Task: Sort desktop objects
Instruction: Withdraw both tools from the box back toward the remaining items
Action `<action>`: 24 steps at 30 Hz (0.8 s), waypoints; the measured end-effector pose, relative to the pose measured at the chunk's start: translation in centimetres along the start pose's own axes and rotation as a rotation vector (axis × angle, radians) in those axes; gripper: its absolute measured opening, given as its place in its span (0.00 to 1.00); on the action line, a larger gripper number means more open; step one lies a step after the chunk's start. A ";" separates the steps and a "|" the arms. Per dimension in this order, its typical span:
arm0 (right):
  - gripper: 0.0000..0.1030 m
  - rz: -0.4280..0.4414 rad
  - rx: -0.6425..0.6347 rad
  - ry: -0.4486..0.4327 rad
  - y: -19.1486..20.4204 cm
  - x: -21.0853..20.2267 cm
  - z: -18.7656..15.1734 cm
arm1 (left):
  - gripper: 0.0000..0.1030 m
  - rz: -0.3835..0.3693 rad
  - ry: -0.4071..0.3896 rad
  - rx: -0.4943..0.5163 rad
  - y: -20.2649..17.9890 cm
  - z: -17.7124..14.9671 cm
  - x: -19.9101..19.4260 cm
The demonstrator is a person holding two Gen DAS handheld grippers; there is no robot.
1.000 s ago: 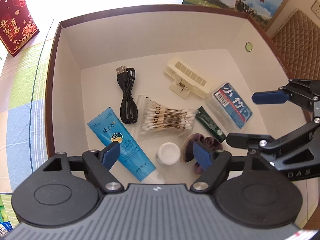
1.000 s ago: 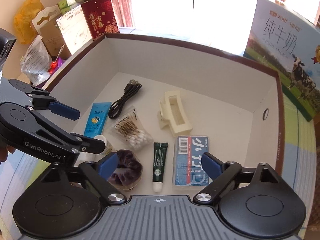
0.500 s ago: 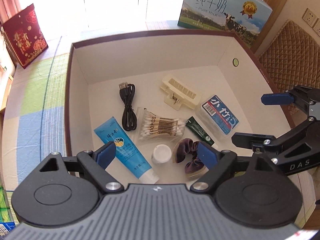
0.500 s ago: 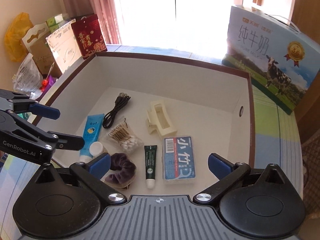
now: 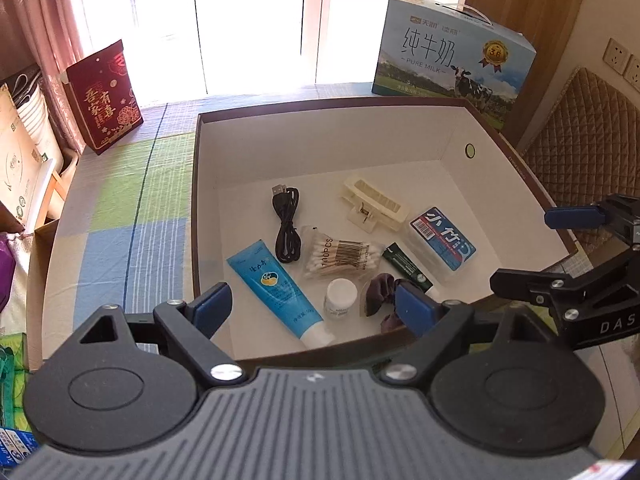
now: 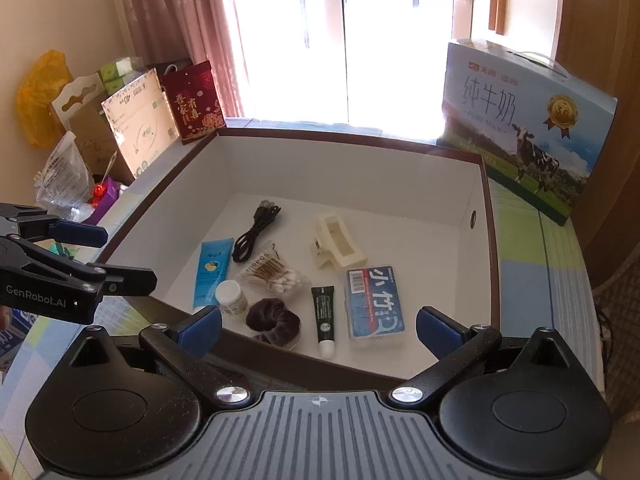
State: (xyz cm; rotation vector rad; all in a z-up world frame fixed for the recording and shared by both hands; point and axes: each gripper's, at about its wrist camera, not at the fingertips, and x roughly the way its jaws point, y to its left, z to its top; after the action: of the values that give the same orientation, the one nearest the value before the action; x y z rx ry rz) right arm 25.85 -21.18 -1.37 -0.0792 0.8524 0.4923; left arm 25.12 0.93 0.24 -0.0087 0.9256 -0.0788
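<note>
A brown-rimmed white box [image 5: 194, 208] [image 6: 489, 216] holds a blue tube [image 5: 276, 286] [image 6: 212, 266], black USB cable [image 5: 288, 224] [image 6: 256, 230], cotton swab pack [image 5: 340, 258] [image 6: 274, 274], cream hair claw [image 5: 374, 204] [image 6: 336, 246], blue floss case [image 5: 442, 238] [image 6: 374, 306], green tube [image 5: 406, 266] [image 6: 324, 318], white jar [image 5: 340, 298] [image 6: 231, 298] and purple scrunchie [image 5: 380, 294] [image 6: 272, 322]. My left gripper [image 5: 316, 310] is open and empty above the box's near edge. My right gripper [image 6: 318, 326] is open and empty, also above the near edge.
A milk carton box [image 5: 452, 60] [image 6: 524, 132] stands behind the box. A red gift bag [image 5: 104, 96] [image 6: 194, 102] stands at the back left on the checked tablecloth [image 5: 120, 216]. A quilted chair [image 5: 588, 136] is to the right. Bags and cartons [image 6: 76, 140] crowd the left.
Both grippers have pulled back and up, out of the box; the box and its contents look smaller and the room shows. Nothing in the box moved.
</note>
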 end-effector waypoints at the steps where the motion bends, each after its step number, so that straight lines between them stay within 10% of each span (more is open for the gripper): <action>1: 0.98 0.003 0.007 -0.002 0.1 -0.2 -0.2 | 0.84 0.005 -0.007 -0.001 0.0 -0.4 -0.3; 24: 0.98 0.058 0.059 -0.045 3.1 -3.4 -5.1 | 0.84 -0.001 -0.028 -0.046 -0.9 -6.2 -4.0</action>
State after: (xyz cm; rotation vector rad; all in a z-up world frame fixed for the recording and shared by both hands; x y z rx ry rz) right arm 19.03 -21.03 -1.82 0.0104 0.8263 0.5211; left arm 17.65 0.44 -0.24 -0.0532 0.8994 -0.0586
